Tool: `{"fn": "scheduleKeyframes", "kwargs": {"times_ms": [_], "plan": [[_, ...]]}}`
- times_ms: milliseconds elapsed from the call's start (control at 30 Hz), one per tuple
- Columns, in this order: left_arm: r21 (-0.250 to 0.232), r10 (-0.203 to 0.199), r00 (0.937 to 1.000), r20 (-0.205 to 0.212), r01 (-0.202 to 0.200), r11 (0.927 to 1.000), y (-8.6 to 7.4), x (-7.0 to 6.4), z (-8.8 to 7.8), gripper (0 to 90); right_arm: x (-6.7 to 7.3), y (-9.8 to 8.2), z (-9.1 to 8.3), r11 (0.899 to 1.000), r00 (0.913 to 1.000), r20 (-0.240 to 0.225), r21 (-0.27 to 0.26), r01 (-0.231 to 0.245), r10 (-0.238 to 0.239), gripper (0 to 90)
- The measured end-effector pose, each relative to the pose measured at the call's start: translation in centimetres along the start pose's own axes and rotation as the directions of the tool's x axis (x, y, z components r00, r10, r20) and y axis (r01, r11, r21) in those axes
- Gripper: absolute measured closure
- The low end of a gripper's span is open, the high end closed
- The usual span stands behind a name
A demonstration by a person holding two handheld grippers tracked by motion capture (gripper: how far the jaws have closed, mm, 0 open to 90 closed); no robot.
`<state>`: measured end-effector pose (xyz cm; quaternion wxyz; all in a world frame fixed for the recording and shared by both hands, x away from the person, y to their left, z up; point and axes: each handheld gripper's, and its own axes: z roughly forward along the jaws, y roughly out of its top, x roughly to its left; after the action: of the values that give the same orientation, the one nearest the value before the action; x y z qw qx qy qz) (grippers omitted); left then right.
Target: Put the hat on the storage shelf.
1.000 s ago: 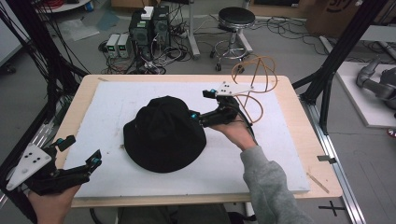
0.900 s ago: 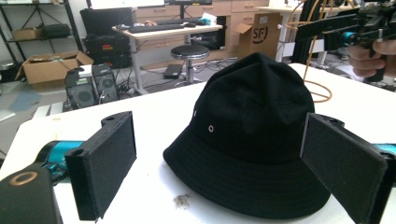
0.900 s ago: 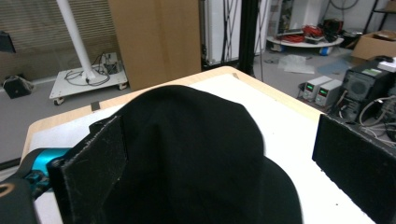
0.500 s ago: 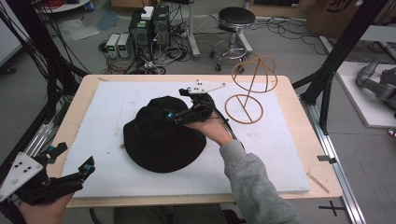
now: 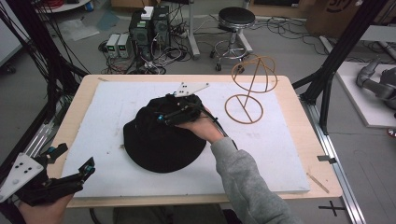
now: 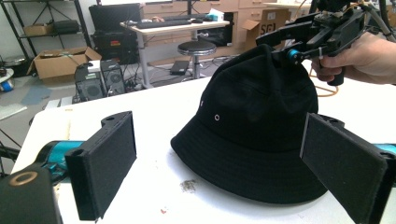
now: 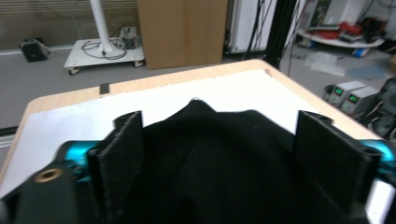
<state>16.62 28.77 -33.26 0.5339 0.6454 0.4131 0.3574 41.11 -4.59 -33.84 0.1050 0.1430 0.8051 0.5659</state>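
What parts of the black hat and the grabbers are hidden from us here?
- Black hat: in the high view, the right gripper and its hand cover part of the crown.
- Hat in the right gripper view: the bottom edge cuts it off, and whether the pads press the cloth cannot be told.
- Left gripper: in the high view, the frame's corner cuts its body.

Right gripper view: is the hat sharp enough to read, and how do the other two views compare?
Right gripper view: the hat between the jaws is soft and close, with little weave detail. Left gripper view: hat crisp, its eyelet clear; near jaws slightly soft. High view: even light, no glare, hat a dark mass with few folds visible.
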Motion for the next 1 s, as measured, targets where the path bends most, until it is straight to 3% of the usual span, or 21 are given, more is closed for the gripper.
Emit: {"fn": "scheduleKeyframes", "kwargs": {"times_ms": [433,567,733,1000], "plan": [[0.004,-0.001,1.0000,0.008,0.001,1.0000,0.0,0.0,0.4,10.9,0.4,0.1,-0.2,0.994,0.9993,-0.008,0.098,0.037,-0.036,74.0],[0.004,-0.002,1.0000,0.008,0.002,1.0000,0.0,0.1,0.4,10.9,0.8,0.1,-0.2,0.993,0.9974,-0.020,0.098,0.070,-0.068,81.4],[0.000,-0.003,1.0000,0.007,0.003,1.0000,0.0,0.1,0.3,10.9,1.1,0.4,-0.5,0.991,0.9957,-0.032,0.095,0.090,-0.087,83.6],[0.000,-0.003,0.9999,0.011,0.003,1.0000,0.1,0.1,0.5,10.9,1.1,1.0,-2.2,0.995,0.9969,-0.036,0.063,0.072,-0.069,84.5]]}}
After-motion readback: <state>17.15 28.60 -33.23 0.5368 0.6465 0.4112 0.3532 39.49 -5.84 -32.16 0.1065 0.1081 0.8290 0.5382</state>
